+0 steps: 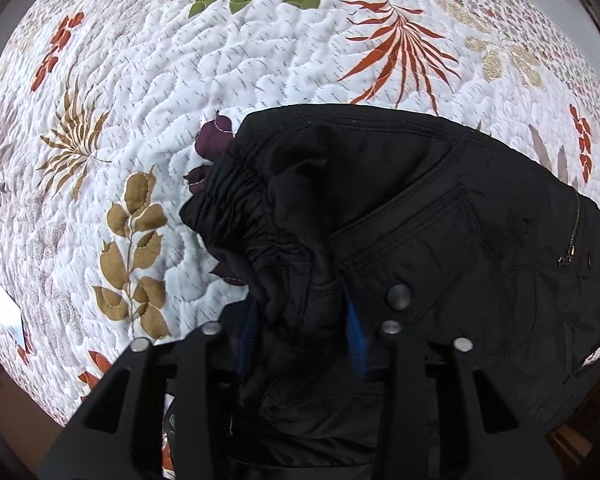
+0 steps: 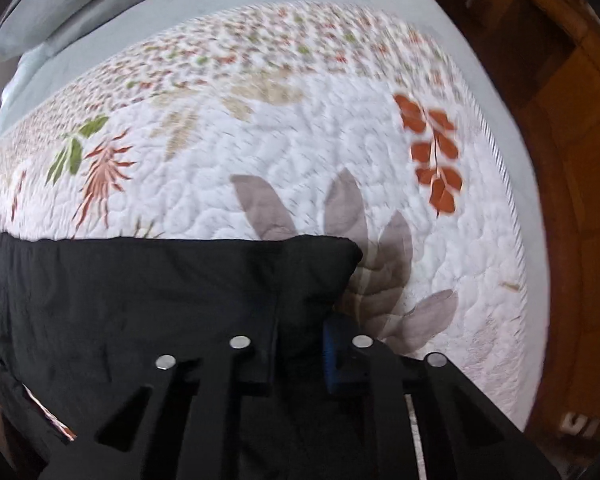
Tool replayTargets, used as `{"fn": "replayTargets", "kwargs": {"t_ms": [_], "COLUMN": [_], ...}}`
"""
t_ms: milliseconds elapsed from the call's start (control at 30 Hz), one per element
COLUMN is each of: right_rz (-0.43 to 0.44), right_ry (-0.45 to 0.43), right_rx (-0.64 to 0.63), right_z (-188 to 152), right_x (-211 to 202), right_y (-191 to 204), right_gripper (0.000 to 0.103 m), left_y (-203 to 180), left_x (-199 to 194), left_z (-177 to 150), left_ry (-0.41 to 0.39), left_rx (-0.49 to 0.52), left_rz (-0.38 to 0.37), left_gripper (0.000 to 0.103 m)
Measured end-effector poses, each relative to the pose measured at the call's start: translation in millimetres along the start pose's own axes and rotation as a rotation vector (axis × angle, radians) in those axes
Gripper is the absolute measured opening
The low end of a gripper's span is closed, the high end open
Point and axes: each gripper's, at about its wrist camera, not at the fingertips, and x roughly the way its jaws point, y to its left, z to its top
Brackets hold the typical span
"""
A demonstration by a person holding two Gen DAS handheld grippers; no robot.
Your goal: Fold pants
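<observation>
The black pants [image 1: 420, 216] lie on a white leaf-patterned quilt [image 1: 180, 80]. In the left wrist view I see the elastic waistband [image 1: 236, 200], a back pocket and a snap button [image 1: 399, 297]. My left gripper [image 1: 304, 332] is shut on bunched waist fabric between its blue pads. In the right wrist view the pants [image 2: 140, 292] spread as a flat dark panel to the left. My right gripper [image 2: 300, 356] is shut on the fabric's right corner, just above the quilt [image 2: 340, 140].
The quilt's right edge [image 2: 508, 208] borders a wooden floor [image 2: 572, 160]. A grey sheet and pillows [image 2: 80, 12] lie at the far end of the bed. A white slip [image 1: 8, 312] lies at the quilt's left edge.
</observation>
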Motion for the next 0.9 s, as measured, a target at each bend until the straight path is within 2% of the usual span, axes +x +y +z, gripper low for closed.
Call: {"fn": "replayTargets", "kwargs": {"t_ms": [100,167,300,433,600,667,800,900], "right_rz": [-0.019,0.0,0.024,0.045,0.066,0.078,0.074,0.102], "right_ry": [-0.052,-0.104,-0.222,-0.336,-0.431,-0.46,-0.507,-0.536], "right_rx": [-0.028,-0.034,-0.094,-0.121,-0.128,-0.125,-0.1,-0.038], "right_z": [-6,-8,-21,-51,-92,-109,-150,-181], "right_x": [-19,-35,-79,-132,-179,-191,-207,-211], "right_y": [14,15,30,40,47,50,51,42], "right_gripper": [0.012,0.012,0.012,0.012,0.012,0.012,0.012,0.012], "left_y": [-12,-17,-21,-25,-18,-15,-9,-8], "left_x": [-2,-2,-11,-28,-56,-67,-92,-110], "left_z": [-1,-4,-17,-36,-65,-83,-119,-154], "left_ry": [-0.017,-0.041,-0.119,-0.225,-0.367,-0.428,-0.513,-0.56], "left_rx": [0.015,0.026,0.052,0.089,0.11,0.138,0.186,0.243], "left_rz": [0.024,0.03,-0.009,-0.078,-0.209,-0.282,-0.38,-0.421], "left_gripper": [0.028,0.025,0.02,0.018,0.018,0.018,0.018,0.018]}}
